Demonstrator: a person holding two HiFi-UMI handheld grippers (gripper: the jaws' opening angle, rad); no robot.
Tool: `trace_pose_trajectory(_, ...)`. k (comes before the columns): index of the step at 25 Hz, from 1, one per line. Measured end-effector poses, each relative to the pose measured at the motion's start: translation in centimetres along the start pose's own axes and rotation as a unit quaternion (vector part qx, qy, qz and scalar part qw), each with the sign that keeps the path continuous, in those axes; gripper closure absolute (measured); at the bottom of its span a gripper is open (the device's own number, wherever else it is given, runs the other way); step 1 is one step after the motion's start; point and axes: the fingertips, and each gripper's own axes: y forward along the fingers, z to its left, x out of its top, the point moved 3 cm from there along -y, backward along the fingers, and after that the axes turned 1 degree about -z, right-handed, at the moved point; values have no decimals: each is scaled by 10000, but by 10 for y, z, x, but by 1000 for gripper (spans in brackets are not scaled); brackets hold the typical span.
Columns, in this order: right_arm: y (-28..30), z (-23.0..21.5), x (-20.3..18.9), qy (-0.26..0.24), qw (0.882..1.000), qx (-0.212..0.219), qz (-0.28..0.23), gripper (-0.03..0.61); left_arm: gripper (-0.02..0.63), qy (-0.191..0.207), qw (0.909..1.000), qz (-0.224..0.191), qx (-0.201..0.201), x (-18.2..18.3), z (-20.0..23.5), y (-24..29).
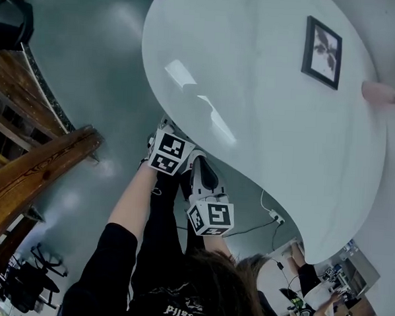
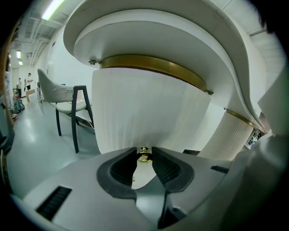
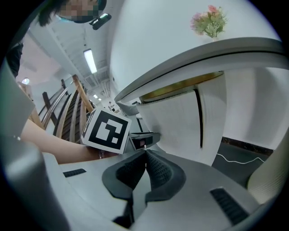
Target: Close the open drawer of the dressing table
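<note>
The dressing table [image 1: 253,111] has a white curved top with a brass band under its rim. Its drawer front [image 2: 149,113] is white, fluted and curved, and stands out from the body. In the right gripper view a dark gap [image 3: 198,117] runs down beside the drawer front. A small brass knob [image 2: 144,156] sits on the front, and my left gripper [image 2: 144,154] is shut on it with one jaw at each side. My right gripper [image 3: 145,153] hangs beside the left one, shut and empty. Both marker cubes [image 1: 168,152] show just below the table's edge; the fingertips are hidden under the top.
A framed picture [image 1: 322,51] and a pink vase [image 1: 379,92] with a plant stand on the tabletop. A dark-legged chair [image 2: 67,103] stands on the grey floor to the left. A wooden stair rail [image 1: 38,172] is behind. A cable and power strip [image 1: 273,219] lie under the table.
</note>
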Motion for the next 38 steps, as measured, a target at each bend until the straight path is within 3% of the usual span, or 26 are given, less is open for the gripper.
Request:
trace_pose_trajectory(17,13,-13,14,183,9988,-265,-364,552,495,-180,9989,-410,-146,4,-1,12)
trace_pose_trajectory(27,2,-10,8,148,9985,-387,-359,552,495,-186,9988,-418,-154,5,1,12)
trace_pose_trajectory(31,2,-7,8,75,9989,-325,-335,552,495,-77,9990,-387,-203,7,1,12)
trace_pose_trajectory(38,-3,-3,11,250,9990,-81,-367,552,488,-319,9989,-318,-113,6,1,11)
